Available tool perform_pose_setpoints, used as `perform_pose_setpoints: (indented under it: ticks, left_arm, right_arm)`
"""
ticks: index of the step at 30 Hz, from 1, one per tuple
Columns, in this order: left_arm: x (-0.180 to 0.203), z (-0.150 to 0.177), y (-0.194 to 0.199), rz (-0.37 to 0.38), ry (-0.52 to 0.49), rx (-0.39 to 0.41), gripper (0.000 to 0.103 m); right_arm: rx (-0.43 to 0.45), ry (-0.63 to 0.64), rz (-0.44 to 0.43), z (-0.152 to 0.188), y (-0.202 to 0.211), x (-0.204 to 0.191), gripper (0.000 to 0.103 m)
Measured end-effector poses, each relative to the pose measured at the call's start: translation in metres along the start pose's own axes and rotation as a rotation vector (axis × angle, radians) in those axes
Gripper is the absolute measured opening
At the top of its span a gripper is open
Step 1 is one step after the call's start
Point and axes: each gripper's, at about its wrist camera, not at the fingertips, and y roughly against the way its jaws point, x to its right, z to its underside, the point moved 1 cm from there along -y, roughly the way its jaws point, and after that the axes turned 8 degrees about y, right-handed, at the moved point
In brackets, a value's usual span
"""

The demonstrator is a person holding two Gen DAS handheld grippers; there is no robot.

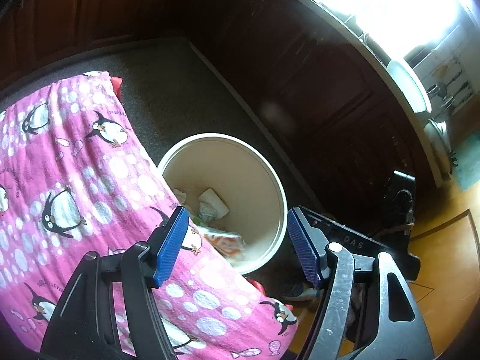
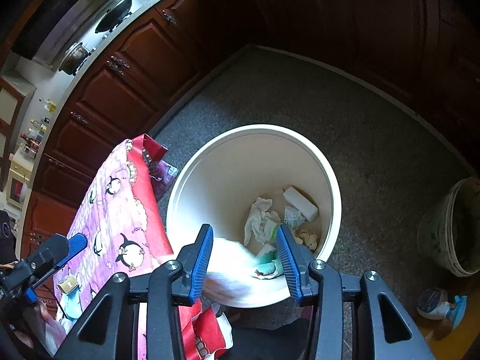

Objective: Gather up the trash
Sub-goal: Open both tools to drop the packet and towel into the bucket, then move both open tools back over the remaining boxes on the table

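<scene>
Cream bin: round plastic bin (image 2: 327,174) on grey carpet (image 2: 300,96), just beside the pink penguin-print cloth (image 1: 75,180) over the surface.
Trash: crumpled white tissues (image 2: 259,219), a white block (image 2: 300,202) and a green sponge (image 2: 267,265) lie inside the bin.
Left gripper (image 1: 237,240): jaws apart, nothing between.
Right gripper (image 2: 244,258): jaws apart above the bin; a blurred white paper (image 2: 228,264) shows between them, contact unclear.

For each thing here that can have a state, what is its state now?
Trash bin: upright, no lid, partly filled with crumpled paper.
Left tool: open, empty.
Right tool: open; blurred white piece between the pads, seemingly loose.
Penguin cloth: draped beside the bin.
Spray bottle: lying on the floor.
</scene>
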Motion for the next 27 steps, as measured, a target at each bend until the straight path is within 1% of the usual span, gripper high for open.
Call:
perform_pose_setpoints:
  ticks: [6,12,13,16,27]
  left_arm:
    - [0.001,0.009,0.003,-0.063,-0.027,0.024,0.067]
    - [-0.012,0.017,0.017,-0.12,-0.026,0.068,0.067]
    - [-0.015,0.02,0.021,-0.146,-0.027,0.079,0.067]
    - [-0.024,0.026,0.031,-0.187,-0.023,0.1,0.067]
    - [-0.055,0.051,0.076,-0.307,0.008,0.167,0.067]
  right_arm:
    - [-0.01,0.023,-0.02,0.003,-0.002,-0.012,0.042]
    - [-0.009,0.06,-0.046,0.007,0.001,-0.034,0.044]
    - [-0.009,0.068,-0.052,0.008,0.001,-0.039,0.045]
    - [-0.012,0.099,-0.066,0.01,0.002,-0.055,0.045]
    - [-0.016,0.22,-0.133,0.027,0.005,-0.125,0.046]
